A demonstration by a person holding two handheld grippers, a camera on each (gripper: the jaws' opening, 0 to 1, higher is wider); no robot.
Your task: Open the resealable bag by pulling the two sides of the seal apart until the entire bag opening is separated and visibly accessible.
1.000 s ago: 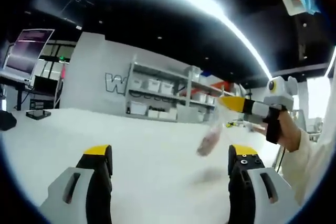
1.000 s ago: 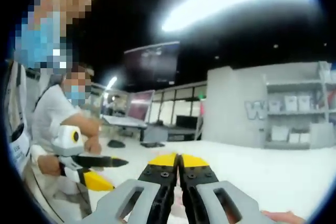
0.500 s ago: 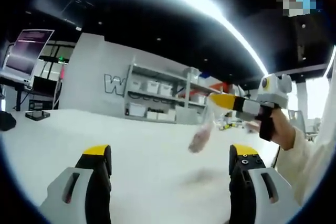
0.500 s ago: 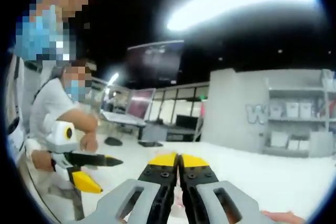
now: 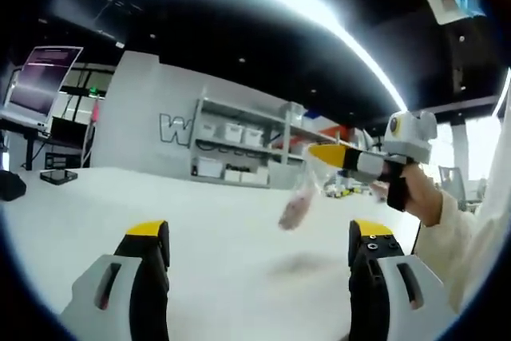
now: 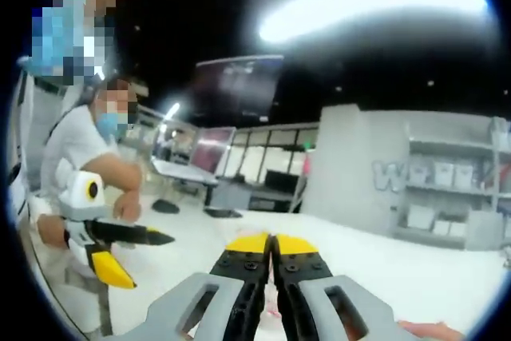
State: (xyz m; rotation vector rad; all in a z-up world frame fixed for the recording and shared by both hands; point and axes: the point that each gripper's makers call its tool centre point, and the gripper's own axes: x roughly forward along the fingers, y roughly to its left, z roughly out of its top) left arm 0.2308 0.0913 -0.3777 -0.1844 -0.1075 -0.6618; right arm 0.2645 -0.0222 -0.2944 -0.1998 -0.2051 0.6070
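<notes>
Right claw (image 5: 313, 150), clear dangling bag (image 5: 297, 205)

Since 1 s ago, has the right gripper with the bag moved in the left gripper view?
Yes. Right gripper and the hanging bag have shifted left against the shelving, which stayed put.

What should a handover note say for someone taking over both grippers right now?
Right gripper: shut on the resealable bag, holding it by its top edge in the air above the white table.
Left gripper: open, holding nothing, apart from the bag.
Done: bag lifted. Whether any of the seal is parted cannot be told.
Left: grip the free side of the seal with the left gripper, then pull the sides apart along the whole opening.
</notes>
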